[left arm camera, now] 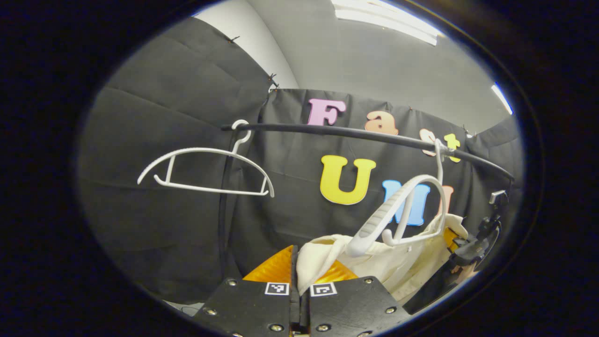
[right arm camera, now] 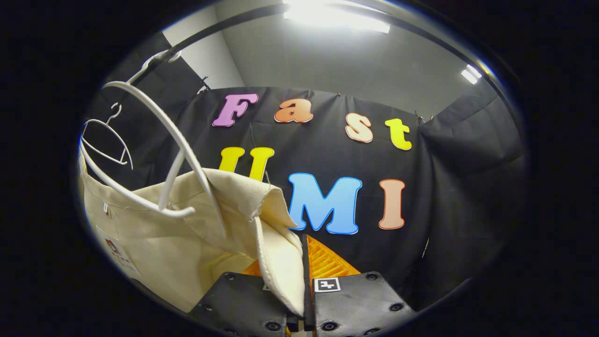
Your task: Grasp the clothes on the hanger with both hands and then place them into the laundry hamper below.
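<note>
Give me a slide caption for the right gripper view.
Right gripper shut on cream cotton garment, still draped over white plastic hanger on the black rail.

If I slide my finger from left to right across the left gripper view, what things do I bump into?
Empty white hanger → left gripper pinching the cream garment → second white hanger over the garment → right gripper at the far side.
</note>
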Demonstrator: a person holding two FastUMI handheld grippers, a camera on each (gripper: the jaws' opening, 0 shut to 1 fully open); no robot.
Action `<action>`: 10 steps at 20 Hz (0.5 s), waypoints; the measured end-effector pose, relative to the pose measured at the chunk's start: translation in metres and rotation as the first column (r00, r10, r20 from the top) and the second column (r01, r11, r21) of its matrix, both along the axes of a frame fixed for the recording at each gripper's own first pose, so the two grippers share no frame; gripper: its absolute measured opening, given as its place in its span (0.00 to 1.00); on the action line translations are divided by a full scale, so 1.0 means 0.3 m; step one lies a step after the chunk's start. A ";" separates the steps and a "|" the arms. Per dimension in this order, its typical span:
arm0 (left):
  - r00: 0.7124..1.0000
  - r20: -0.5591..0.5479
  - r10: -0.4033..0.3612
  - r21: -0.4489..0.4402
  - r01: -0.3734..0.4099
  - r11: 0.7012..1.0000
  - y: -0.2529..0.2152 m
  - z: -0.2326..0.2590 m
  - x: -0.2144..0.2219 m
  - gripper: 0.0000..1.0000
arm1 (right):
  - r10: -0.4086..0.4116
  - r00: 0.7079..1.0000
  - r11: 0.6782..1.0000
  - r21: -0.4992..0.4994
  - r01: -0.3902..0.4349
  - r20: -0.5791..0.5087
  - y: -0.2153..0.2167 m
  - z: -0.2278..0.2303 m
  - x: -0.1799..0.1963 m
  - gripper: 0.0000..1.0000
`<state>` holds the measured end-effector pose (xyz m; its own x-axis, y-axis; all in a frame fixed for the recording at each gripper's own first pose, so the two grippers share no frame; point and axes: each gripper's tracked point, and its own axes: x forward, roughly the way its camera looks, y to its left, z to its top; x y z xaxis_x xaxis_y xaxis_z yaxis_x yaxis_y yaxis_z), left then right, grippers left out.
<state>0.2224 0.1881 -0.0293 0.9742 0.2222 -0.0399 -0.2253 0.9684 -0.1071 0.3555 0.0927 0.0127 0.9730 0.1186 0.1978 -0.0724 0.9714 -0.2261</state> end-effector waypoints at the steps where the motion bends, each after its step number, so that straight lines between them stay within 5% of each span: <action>1: 1.000 -0.010 0.008 0.005 -0.008 1.000 -0.013 -0.022 0.019 0.01 | -0.004 1.000 1.000 0.009 0.004 -0.020 -0.004 -0.028 -0.003 0.09; 10: 0.990 -0.136 0.036 0.014 -0.035 0.999 -0.104 -0.197 -0.127 0.01 | 0.048 0.989 0.999 0.026 -0.044 -0.142 -0.084 -0.208 -0.179 0.09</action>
<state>0.1841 0.1567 -0.0885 0.9514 0.2577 -0.1688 -0.2711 0.9605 -0.0618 0.3019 0.0675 -0.0498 0.9851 0.1609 0.0610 -0.1469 0.9711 -0.1883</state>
